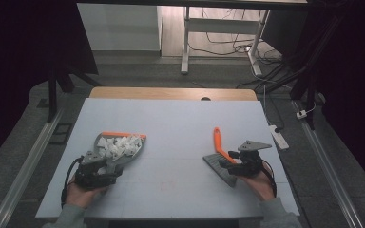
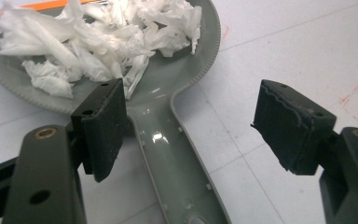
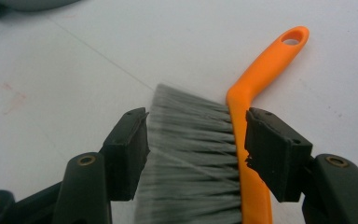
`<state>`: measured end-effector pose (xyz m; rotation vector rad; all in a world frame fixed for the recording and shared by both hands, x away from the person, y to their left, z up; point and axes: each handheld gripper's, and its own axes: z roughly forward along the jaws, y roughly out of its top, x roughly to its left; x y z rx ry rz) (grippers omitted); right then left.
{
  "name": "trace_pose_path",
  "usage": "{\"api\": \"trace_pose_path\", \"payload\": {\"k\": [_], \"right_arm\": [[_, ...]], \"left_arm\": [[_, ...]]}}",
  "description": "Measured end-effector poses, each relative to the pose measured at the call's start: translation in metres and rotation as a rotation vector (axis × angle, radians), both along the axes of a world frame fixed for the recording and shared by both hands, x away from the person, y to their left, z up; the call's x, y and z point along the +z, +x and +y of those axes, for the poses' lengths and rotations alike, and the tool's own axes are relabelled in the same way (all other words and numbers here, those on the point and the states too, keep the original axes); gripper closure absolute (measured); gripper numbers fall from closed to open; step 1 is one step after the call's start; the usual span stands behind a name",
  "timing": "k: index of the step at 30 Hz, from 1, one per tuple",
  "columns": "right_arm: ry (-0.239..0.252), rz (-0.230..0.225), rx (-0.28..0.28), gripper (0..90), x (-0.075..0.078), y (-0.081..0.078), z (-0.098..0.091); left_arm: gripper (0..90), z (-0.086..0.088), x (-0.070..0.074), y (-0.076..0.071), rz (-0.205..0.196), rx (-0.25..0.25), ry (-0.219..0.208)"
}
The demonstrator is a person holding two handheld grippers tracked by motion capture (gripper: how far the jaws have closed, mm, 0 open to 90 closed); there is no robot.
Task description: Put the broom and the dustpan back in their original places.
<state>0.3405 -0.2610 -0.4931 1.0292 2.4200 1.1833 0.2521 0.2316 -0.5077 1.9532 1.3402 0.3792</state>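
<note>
High view: a person's two hands at a white table (image 1: 171, 118), one gripper in each.
Left gripper (image 1: 96, 172): at the table's near left, over the handle of the grey dustpan (image 1: 119, 151).
Left gripper state: jaws stand apart; in the left gripper view the dustpan handle (image 2: 177, 163) runs between the pads, one pad (image 2: 103, 126) close beside it, the other well clear. No pad presses on it.
Dustpan: lies flat on the table, its orange edge (image 1: 123, 135) on the far side.
Dustpan load: a heap of torn white tissue paper (image 2: 98, 42) in the pan.
Right gripper (image 1: 233, 164): at the near right, on the hand brush (image 1: 221, 159).
Right gripper state: jaws closed across the brush head; in the right gripper view one pad sits against the grey bristles (image 3: 191, 158), the other against the orange back.
Brush: orange handle (image 3: 265, 65) with a hanging hole points away from the person; well apart from the dustpan.
</note>
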Motion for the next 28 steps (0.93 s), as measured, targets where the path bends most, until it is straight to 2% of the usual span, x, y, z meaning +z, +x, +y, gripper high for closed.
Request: {"api": "trace_pose_path", "payload": {"k": [3,6,8,14,21,28], "right_arm": [[-0.004,-0.016,0.007,40.9,0.000,-0.004,-0.004],[-0.003,-0.021,0.014,42.2,-0.001,-0.009,-0.010],[-0.010,-0.036,0.018,42.9,-0.002,-0.012,-0.014],[-0.007,-0.037,0.004,43.3,-0.003,-0.016,-0.025],[-0.011,-0.044,0.012,43.7,-0.004,-0.015,-0.026],[-0.016,-0.061,0.021,43.6,-0.004,-0.017,-0.024]], "left_arm": [[26.9,0.002,-0.002,0.001,0.001,-0.016,-0.005],[26.9,0.005,-0.005,-0.002,0.008,-0.036,-0.032],[26.9,0.006,-0.006,-0.005,0.003,-0.053,-0.028],[27.0,0.006,-0.006,-0.007,-0.004,-0.081,-0.036],[27.2,0.008,-0.006,-0.008,-0.003,-0.097,-0.054],[27.3,0.008,-0.006,-0.008,-0.003,-0.103,-0.054]]}}
